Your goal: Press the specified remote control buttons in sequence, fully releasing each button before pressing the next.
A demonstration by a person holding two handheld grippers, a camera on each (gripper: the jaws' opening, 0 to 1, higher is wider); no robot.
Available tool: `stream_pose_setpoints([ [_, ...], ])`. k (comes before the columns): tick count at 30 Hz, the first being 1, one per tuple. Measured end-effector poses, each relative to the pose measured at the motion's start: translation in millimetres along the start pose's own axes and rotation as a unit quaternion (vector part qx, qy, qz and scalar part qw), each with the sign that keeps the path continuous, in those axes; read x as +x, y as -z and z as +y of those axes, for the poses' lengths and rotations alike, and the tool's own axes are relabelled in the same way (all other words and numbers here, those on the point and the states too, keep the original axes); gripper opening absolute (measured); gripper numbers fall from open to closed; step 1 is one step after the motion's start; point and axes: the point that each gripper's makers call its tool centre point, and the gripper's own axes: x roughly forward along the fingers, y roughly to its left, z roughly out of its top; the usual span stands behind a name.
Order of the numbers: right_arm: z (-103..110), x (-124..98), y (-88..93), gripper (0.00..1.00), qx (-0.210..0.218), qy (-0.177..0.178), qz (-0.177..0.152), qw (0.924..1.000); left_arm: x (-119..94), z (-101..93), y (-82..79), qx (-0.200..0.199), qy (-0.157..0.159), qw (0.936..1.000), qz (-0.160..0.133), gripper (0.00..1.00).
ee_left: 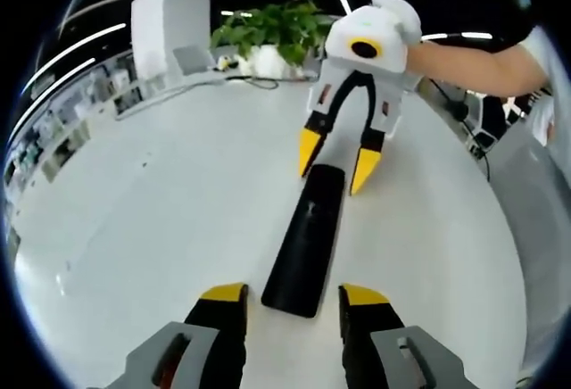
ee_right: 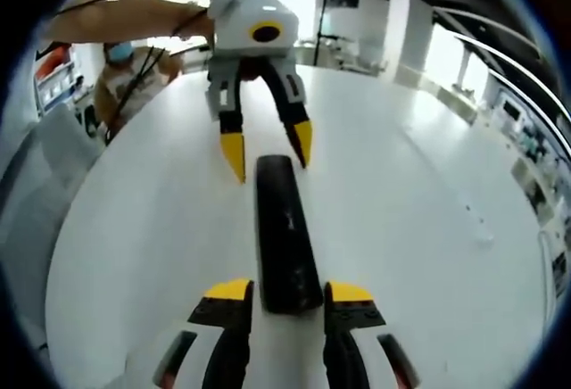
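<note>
A long black remote control (ee_left: pixel 308 237) lies flat on the white table (ee_left: pixel 161 228), pointing away from me. My left gripper (ee_left: pixel 294 295) stands open at its near end, one yellow-tipped jaw on each side and a small gap to the remote. My right gripper (ee_left: pixel 337 161), held by a gloved hand, is open at the far end, tips just off the table. In the right gripper view the remote (ee_right: pixel 284 228) runs from my right gripper (ee_right: pixel 290 291), whose jaws flank its near end closely, to the left gripper (ee_right: pixel 268 150), open astride the far end. No buttons are legible.
A potted green plant (ee_left: pixel 277 32), a white box (ee_left: pixel 169 14) and cables stand at the table's far edge. A person (ee_right: pixel 125 72) sits beyond the table at the upper left of the right gripper view. The white table (ee_right: pixel 428 228) stretches wide on both sides of the remote.
</note>
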Motion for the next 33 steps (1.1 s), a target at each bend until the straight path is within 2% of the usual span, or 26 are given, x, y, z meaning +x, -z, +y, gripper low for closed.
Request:
stream_pose_setpoints([
  [3, 2, 0, -2.5, 0.33, 0.006, 0.0, -0.008, 0.9999, 0, 0.2, -0.1, -0.006, -0.002, 1.0, -0.004, 0.41],
  [9, 1, -2, -3.5, 0.39, 0.013, 0.01, -0.017, 0.9997, -3, 2.4, -11.2, -0.02, -0.017, 0.9989, -0.038, 0.46],
  [16, -7, -13, -11.9, 0.4, 0.042, 0.045, -0.061, 0.9962, -5, 1.0, -16.6, -0.039, -0.041, 0.9961, -0.068, 0.54],
  [22, -15, -23, -15.9, 0.4, 0.056, 0.089, -0.092, 0.9902, -11, -2.0, -29.3, -0.064, -0.077, 0.9874, -0.122, 0.57],
  [27, -18, -30, -16.5, 0.39, 0.073, 0.118, -0.111, 0.9841, -14, -2.6, -31.2, -0.061, -0.115, 0.9821, -0.137, 0.58],
  [32, -18, -35, -16.1, 0.38, 0.087, 0.143, -0.121, 0.9784, -22, 2.8, -33.6, -0.078, -0.165, 0.9699, -0.162, 0.58],
  [33, -19, -36, -15.1, 0.38, 0.092, 0.149, -0.12, 0.9772, -25, 5.3, -33.4, -0.084, -0.179, 0.9659, -0.167, 0.58],
])
